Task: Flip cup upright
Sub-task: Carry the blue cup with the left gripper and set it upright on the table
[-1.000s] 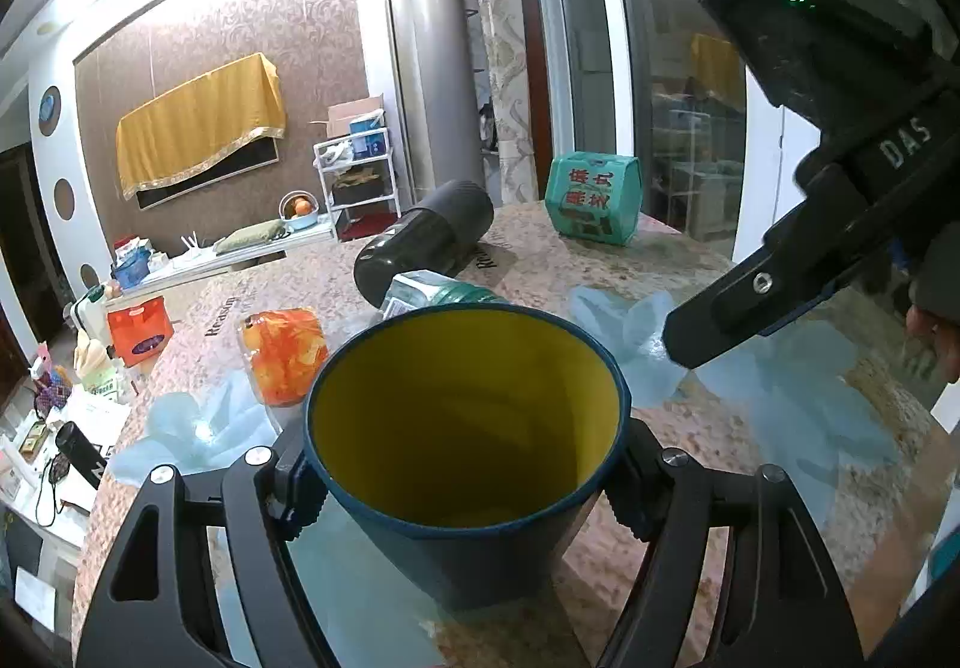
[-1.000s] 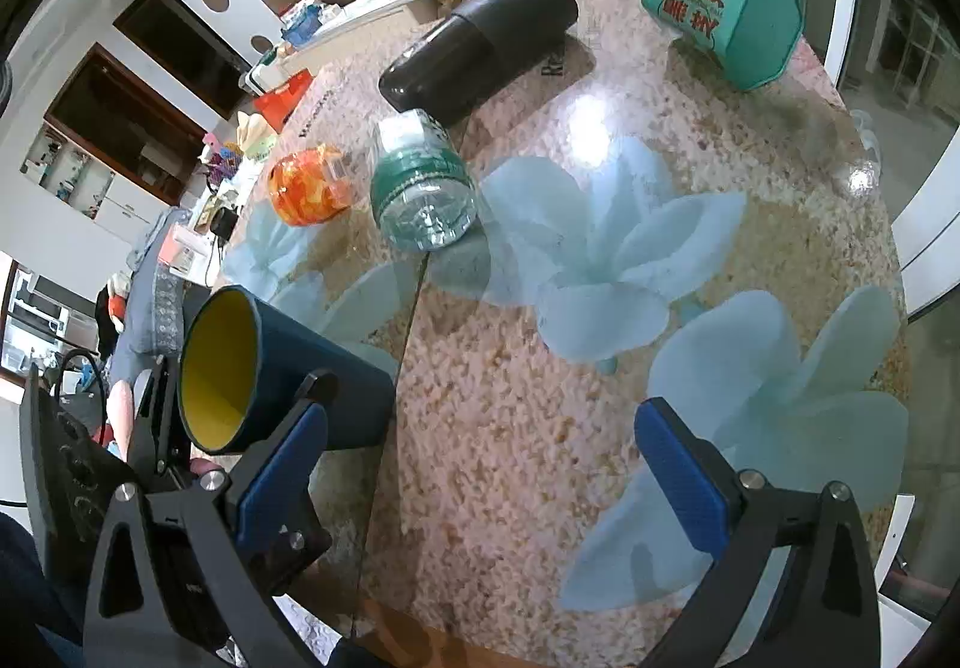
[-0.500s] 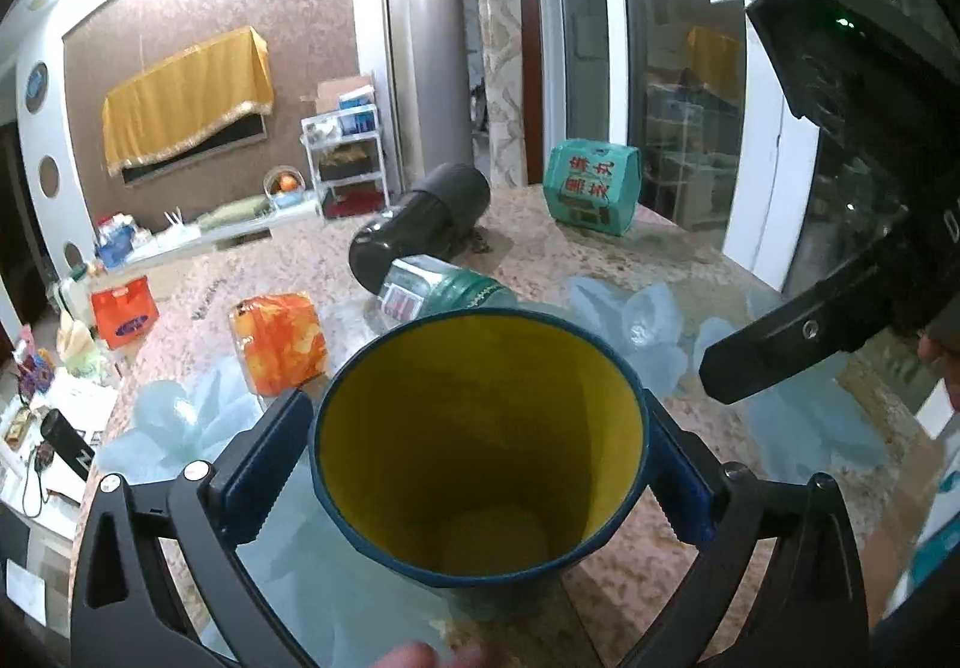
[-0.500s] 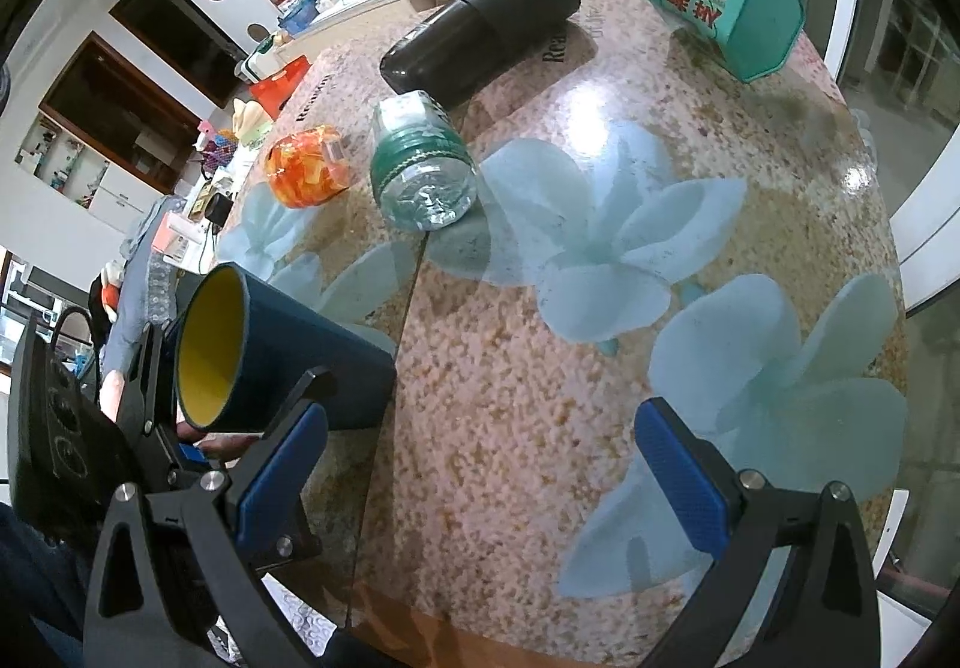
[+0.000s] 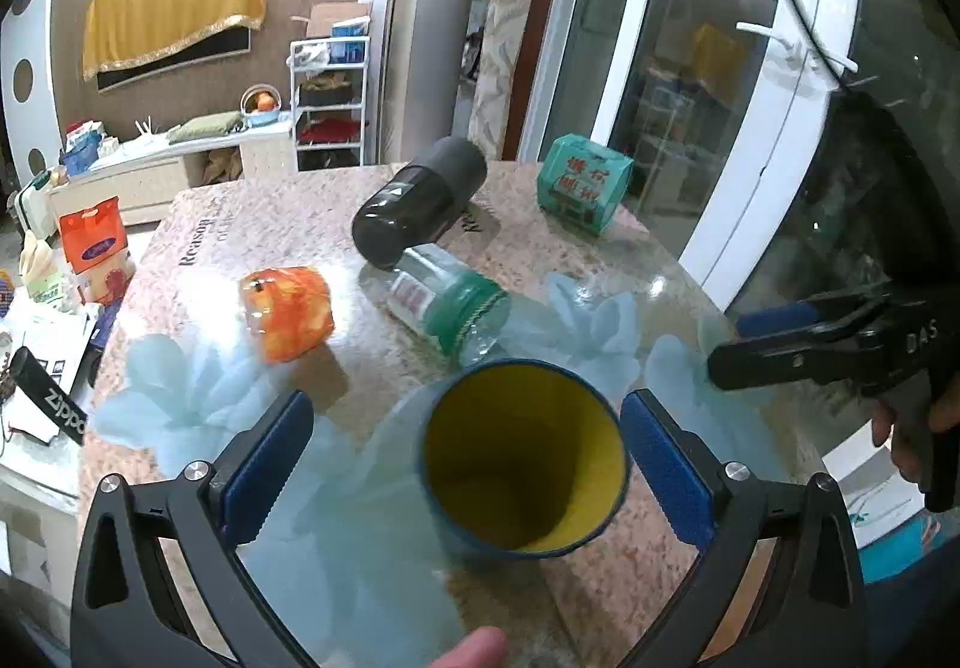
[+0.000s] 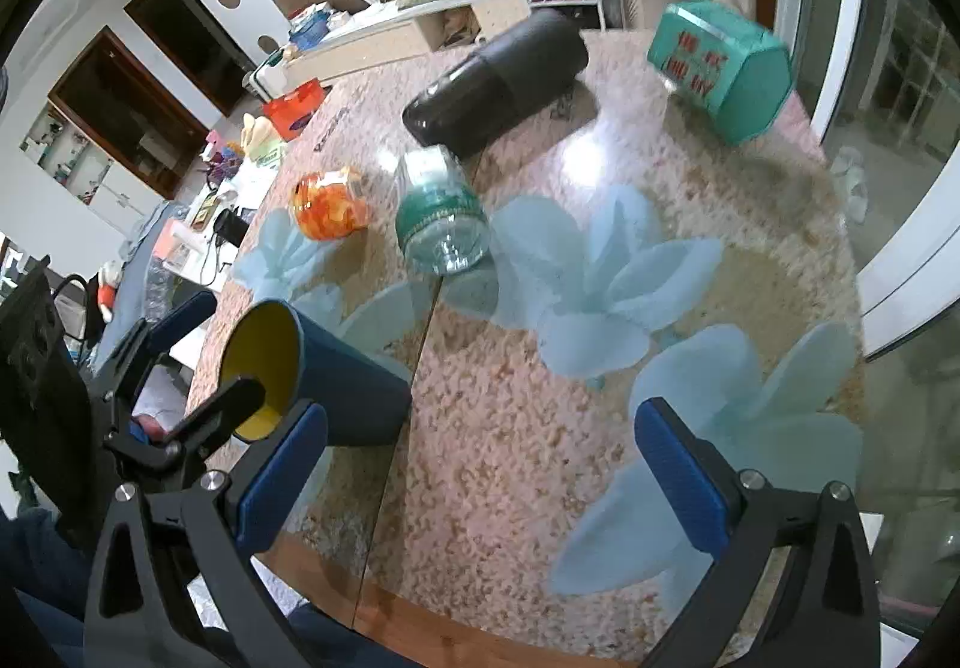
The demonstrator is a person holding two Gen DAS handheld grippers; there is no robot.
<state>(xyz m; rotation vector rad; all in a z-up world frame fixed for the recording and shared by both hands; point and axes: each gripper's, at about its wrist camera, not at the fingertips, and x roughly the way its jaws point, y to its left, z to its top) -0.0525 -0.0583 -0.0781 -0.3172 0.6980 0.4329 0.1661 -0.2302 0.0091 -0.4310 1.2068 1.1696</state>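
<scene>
In the left wrist view, the left gripper [image 5: 465,458] fills the lower part of the frame with its fingers [image 5: 270,464] spread wide, and the cup [image 5: 525,458] stands between them in the lower centre, touching neither pad. The cup is dark blue outside and yellow inside, its mouth faces up toward the camera, and it seems to sit on its base on the table [image 5: 288,224], so I judge the flip is done and the step in hand is the release. To do it well, the left gripper should go straight back and up, so that no pad brushes the rim and tips the cup. In the upper middle of this view lie an orange jar [image 5: 288,311], a clear bottle [image 5: 447,305], a black flask [image 5: 420,200] and a green box [image 5: 585,182], all well apart from the cup. In the right wrist view, the cup [image 6: 312,374] is at the lower left, near the table [image 6: 600,428] edge, so a gentle retreat matters. The right gripper [image 6: 480,476] is at the bottom centre, its fingers spread and holding nothing, above bare table; it should stay away.
</scene>
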